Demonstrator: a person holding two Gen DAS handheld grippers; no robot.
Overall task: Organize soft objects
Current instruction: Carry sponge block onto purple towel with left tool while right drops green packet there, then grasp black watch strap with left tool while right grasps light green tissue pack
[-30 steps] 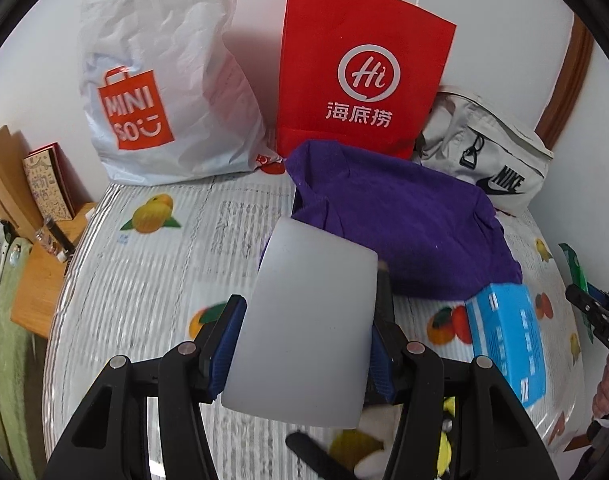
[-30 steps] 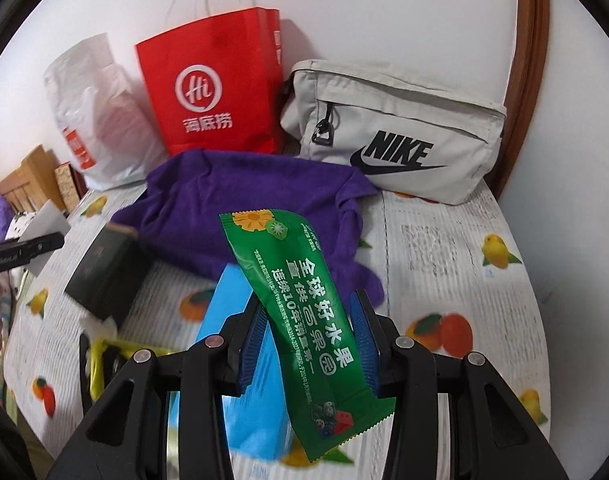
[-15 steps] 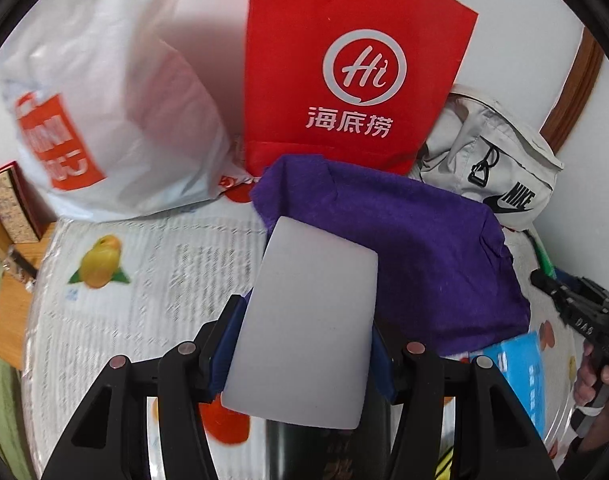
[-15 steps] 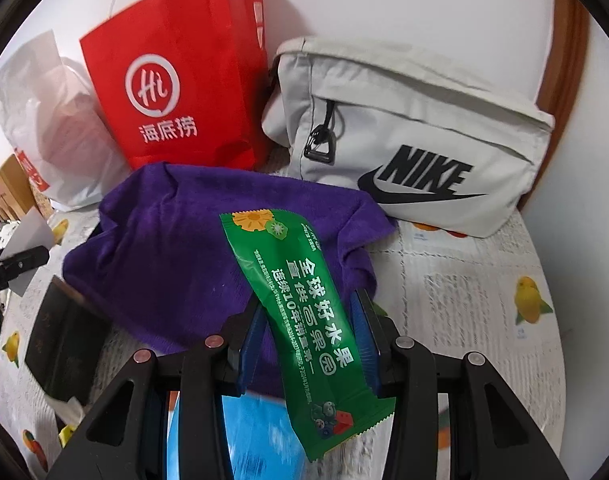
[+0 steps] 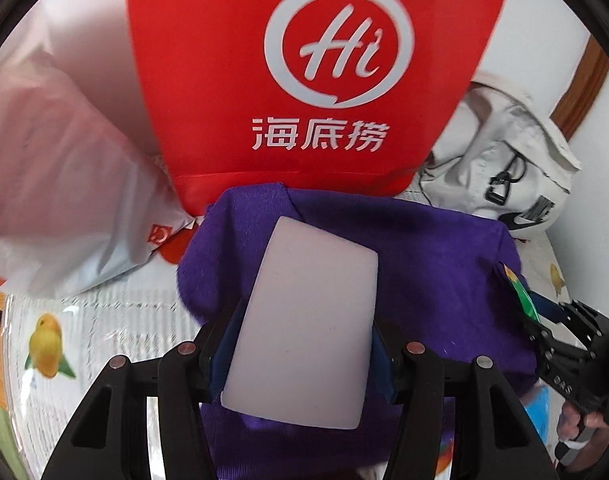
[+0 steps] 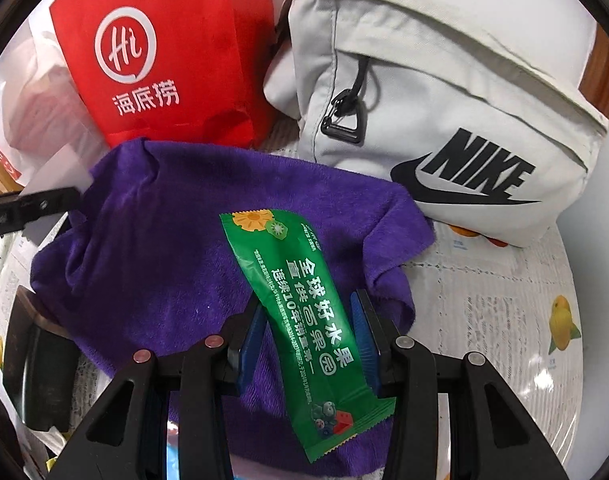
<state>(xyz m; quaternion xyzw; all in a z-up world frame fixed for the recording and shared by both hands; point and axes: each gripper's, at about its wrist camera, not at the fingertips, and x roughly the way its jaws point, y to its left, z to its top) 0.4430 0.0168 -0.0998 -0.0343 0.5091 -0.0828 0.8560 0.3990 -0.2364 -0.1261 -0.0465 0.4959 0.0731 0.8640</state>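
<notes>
Our left gripper (image 5: 300,344) has its jaws clamped partway on a pale white block (image 5: 304,324), held above the purple towel (image 5: 432,264) on the fruit-print surface (image 5: 104,320). Our right gripper (image 6: 308,336) pinches a green snack packet (image 6: 300,312) over the same towel, before the red paper bag (image 6: 164,52) and grey Nike pouch (image 6: 444,120).

Red bag (image 5: 316,80) top cropped; white bag (image 5: 64,184) blurred.
</notes>
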